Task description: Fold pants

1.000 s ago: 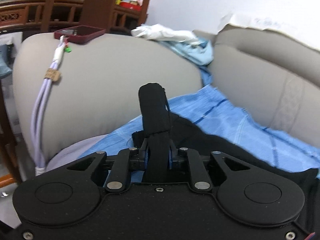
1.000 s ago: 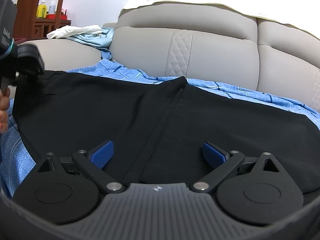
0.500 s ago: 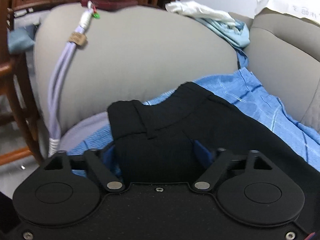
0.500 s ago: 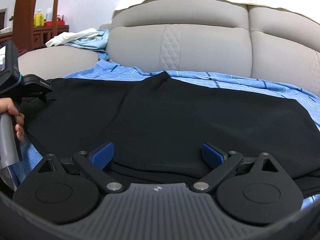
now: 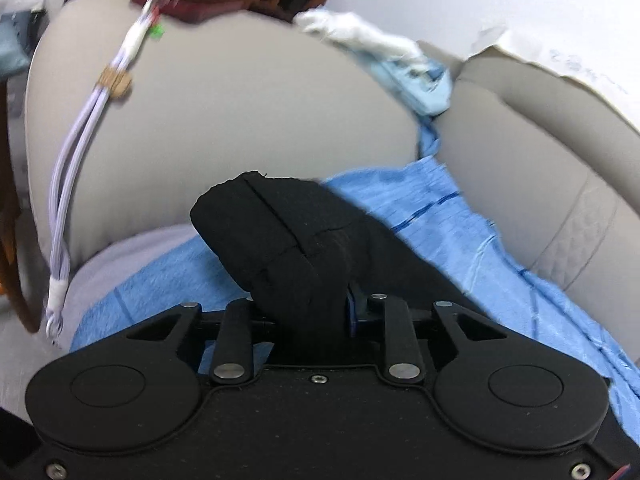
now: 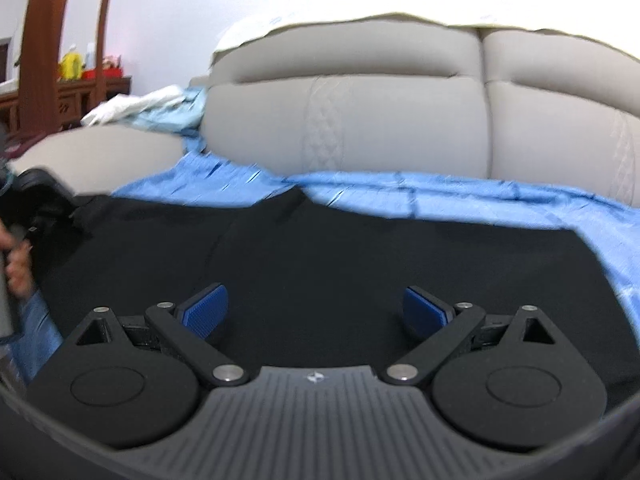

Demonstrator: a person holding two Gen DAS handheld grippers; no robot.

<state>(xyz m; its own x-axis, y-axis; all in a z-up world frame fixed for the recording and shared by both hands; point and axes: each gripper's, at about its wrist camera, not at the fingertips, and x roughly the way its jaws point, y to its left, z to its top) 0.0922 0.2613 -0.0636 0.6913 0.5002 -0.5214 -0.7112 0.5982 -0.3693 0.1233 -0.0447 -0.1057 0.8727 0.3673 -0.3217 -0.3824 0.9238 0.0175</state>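
Left tool re-clamped on black fabric pants waistband after releasing; right tool stays open, empty. Fold can start.

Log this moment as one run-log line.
left gripper: shut on pants | right gripper: open, over pants | pants: spread on blue sheet, sofa

Perhaps faint handwriting on the paper, too blurred to read.

Beige sofa under a blue sheet, black pants spread flat on top.
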